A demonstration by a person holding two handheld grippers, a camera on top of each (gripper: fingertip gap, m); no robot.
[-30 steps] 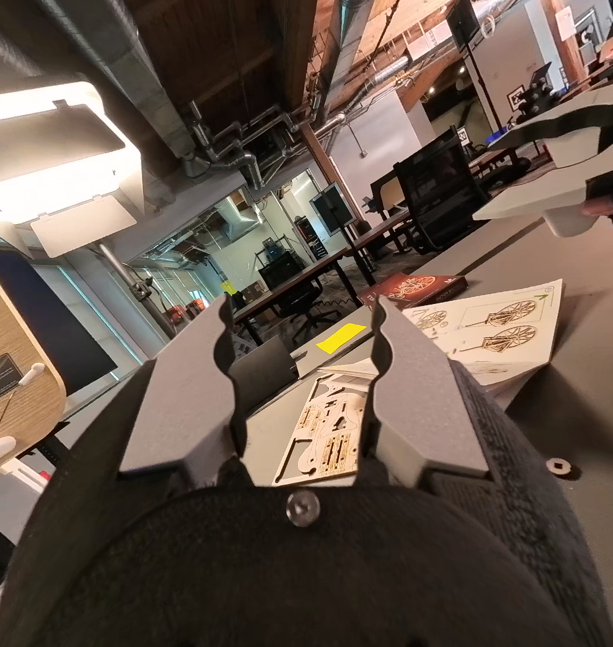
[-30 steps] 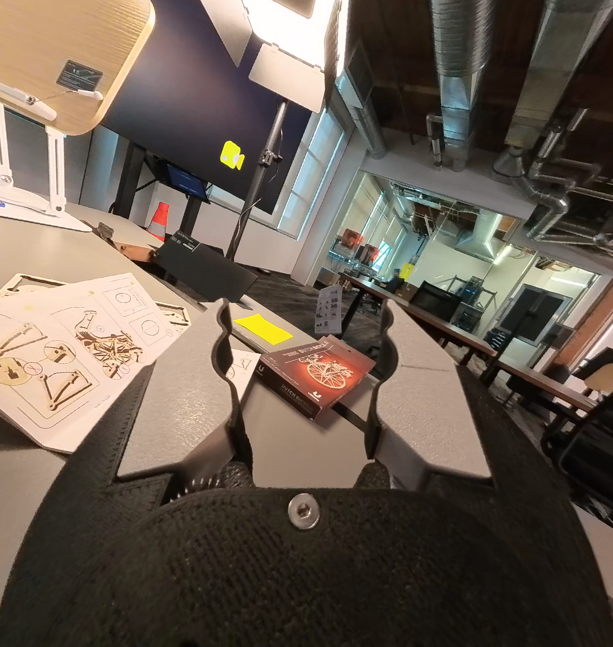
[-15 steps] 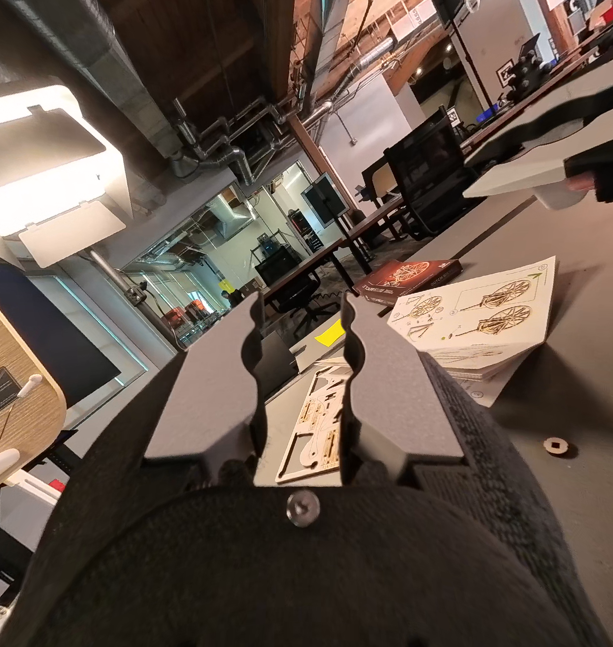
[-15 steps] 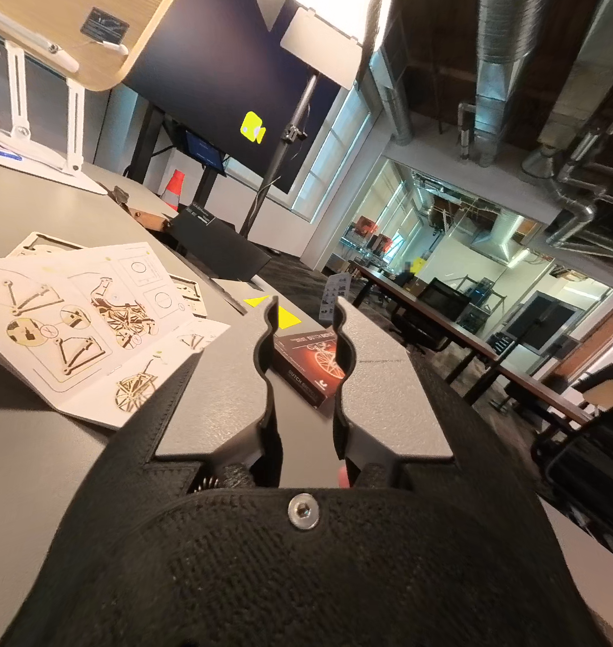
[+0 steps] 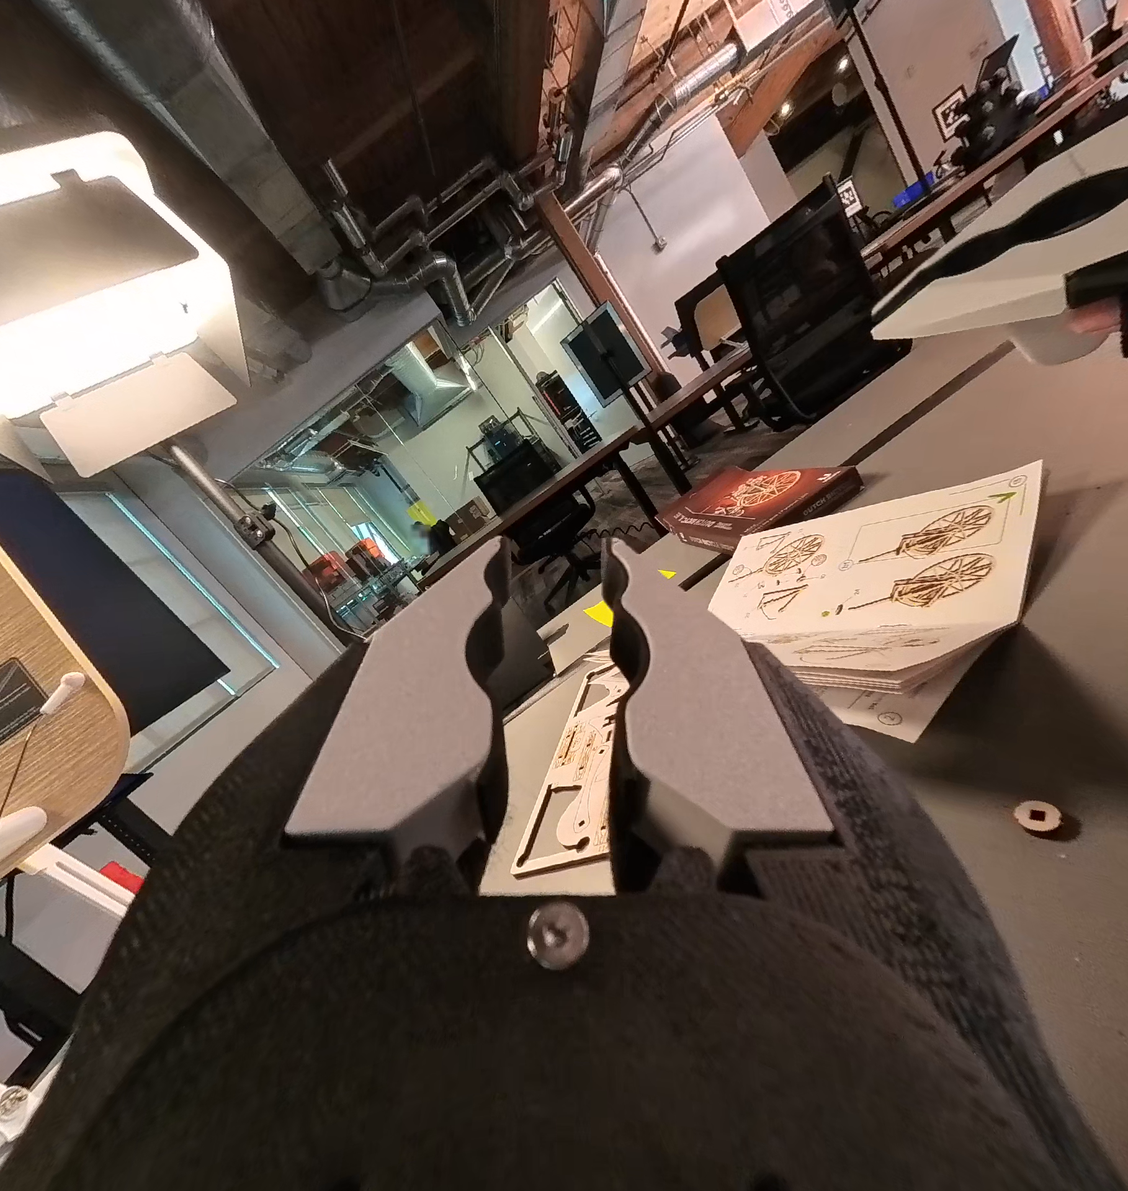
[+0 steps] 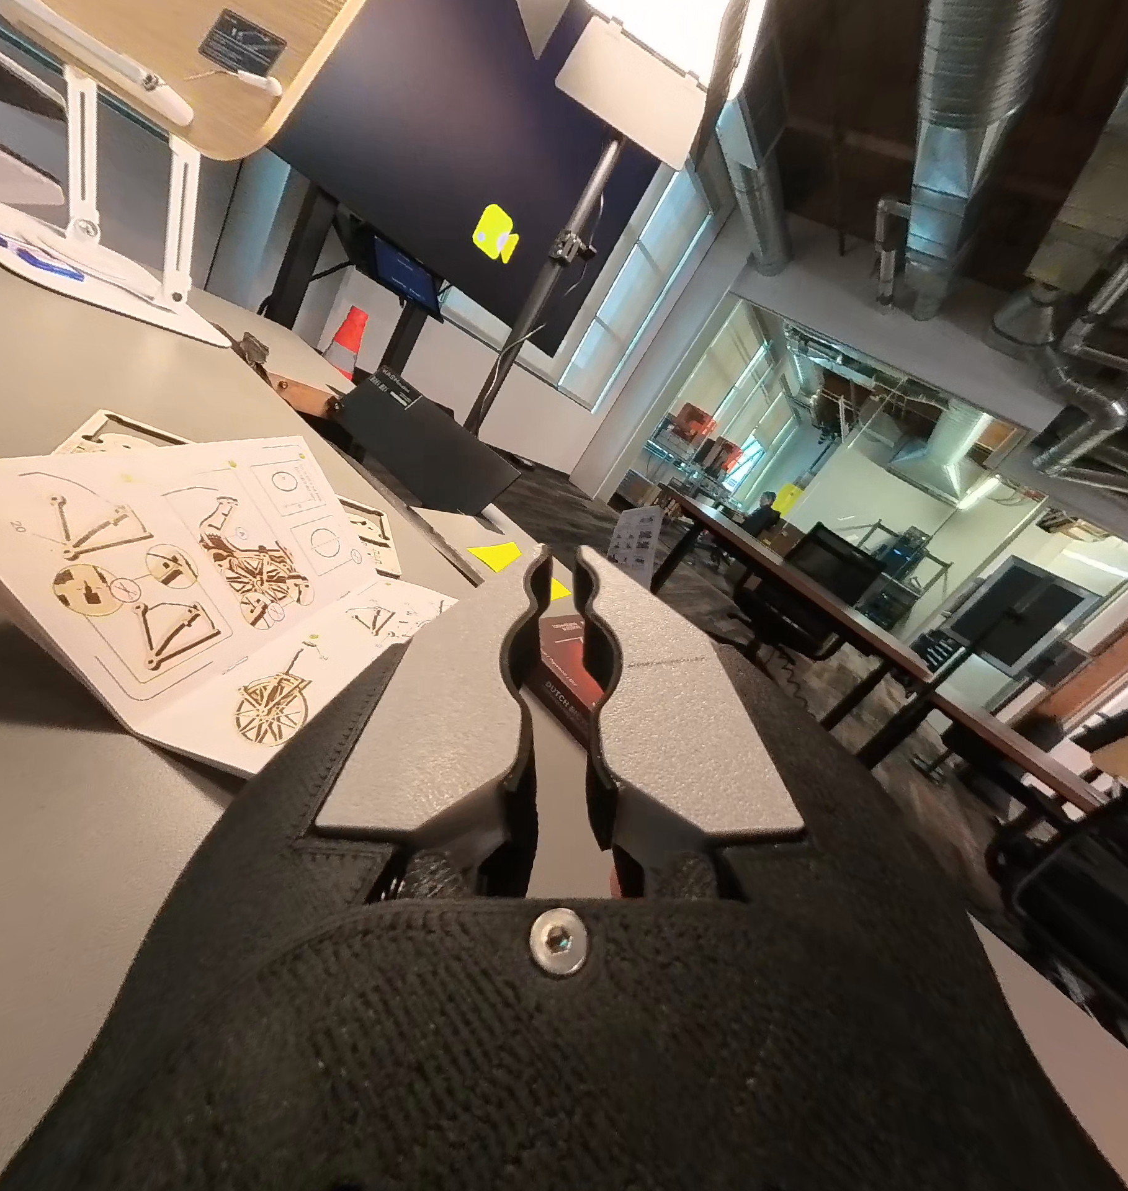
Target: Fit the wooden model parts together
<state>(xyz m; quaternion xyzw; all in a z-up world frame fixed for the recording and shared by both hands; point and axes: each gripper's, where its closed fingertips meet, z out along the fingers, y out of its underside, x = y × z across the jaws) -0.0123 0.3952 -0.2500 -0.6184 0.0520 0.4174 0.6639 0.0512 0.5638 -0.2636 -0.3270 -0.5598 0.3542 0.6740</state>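
Observation:
A pale wooden parts sheet lies flat on the grey table, seen between my left fingers. A small round wooden piece with a square hole lies alone to its right. My left gripper hovers low over the sheet, partly open and empty. My right gripper is almost shut, with only a thin slit between the jaws and nothing in them; it also shows in the left wrist view, held above the table at the upper right. More wooden sheets lie partly under the open instruction booklet.
The booklet lies right of the parts sheet, with the dark red kit box beyond it. A yellow note, a black folded sign and a white stand with a wooden board stand at the far edge. The left gripper's tips are roughly 20 centimetres from the right gripper's.
Both grippers have narrowed from wide open, the right one nearly to a close. Both have tilted and shifted a little over the table. Nothing was picked up.

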